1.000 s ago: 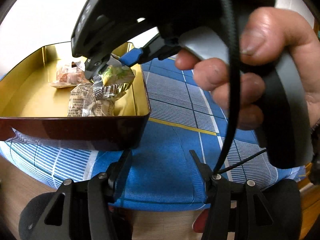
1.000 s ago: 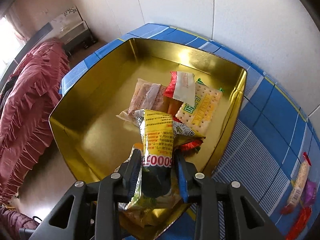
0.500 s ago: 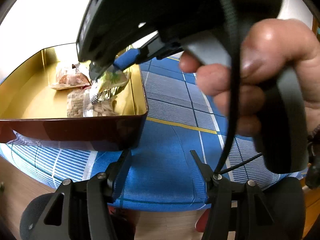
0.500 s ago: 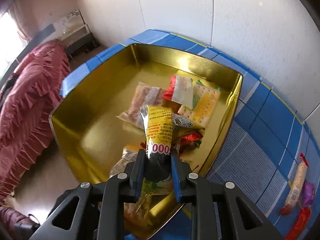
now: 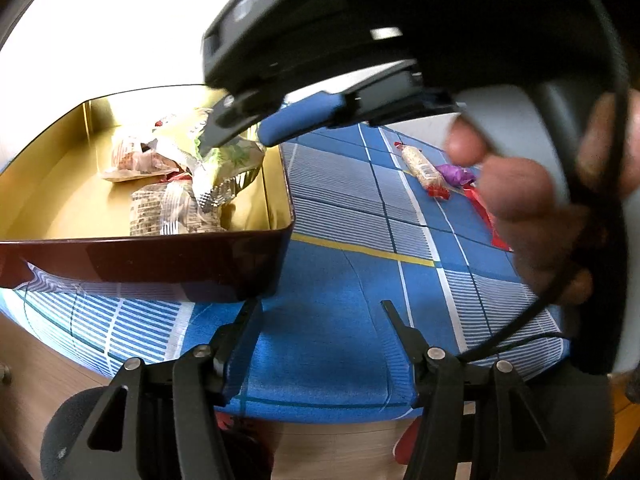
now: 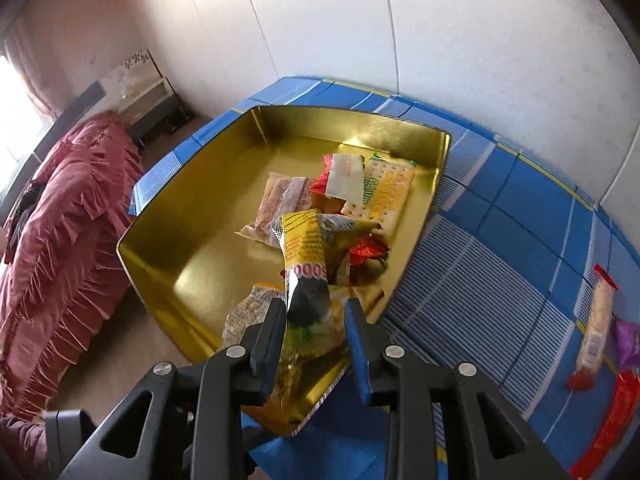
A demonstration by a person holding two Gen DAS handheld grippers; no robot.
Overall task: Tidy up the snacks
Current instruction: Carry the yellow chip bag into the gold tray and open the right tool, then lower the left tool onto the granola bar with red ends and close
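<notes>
A gold tin (image 6: 208,216) with dark red outer walls (image 5: 152,256) sits on the blue checked cloth and holds several snack packs. My right gripper (image 6: 316,320) hovers over the tin's near corner, its jaws now parted around a yellow and green packet (image 6: 308,264) that droops into the pile. The right gripper also shows in the left wrist view (image 5: 240,128), above the tin. My left gripper (image 5: 320,316) is open and empty, low at the table's front edge. A cracker pack (image 6: 384,196) and a red and white pack (image 6: 344,176) lie in the tin.
Loose snacks lie on the cloth to the right of the tin: a long biscuit pack (image 6: 596,328), a purple sweet (image 6: 628,340) and a red wrapper (image 6: 608,420). They also show in the left wrist view (image 5: 424,168). A white wall stands behind the table. A red-covered bed (image 6: 60,216) is at left.
My right gripper has lifted back from the tin and its jaws have opened around the yellow packet, which has sagged down. The left gripper has stayed open and still.
</notes>
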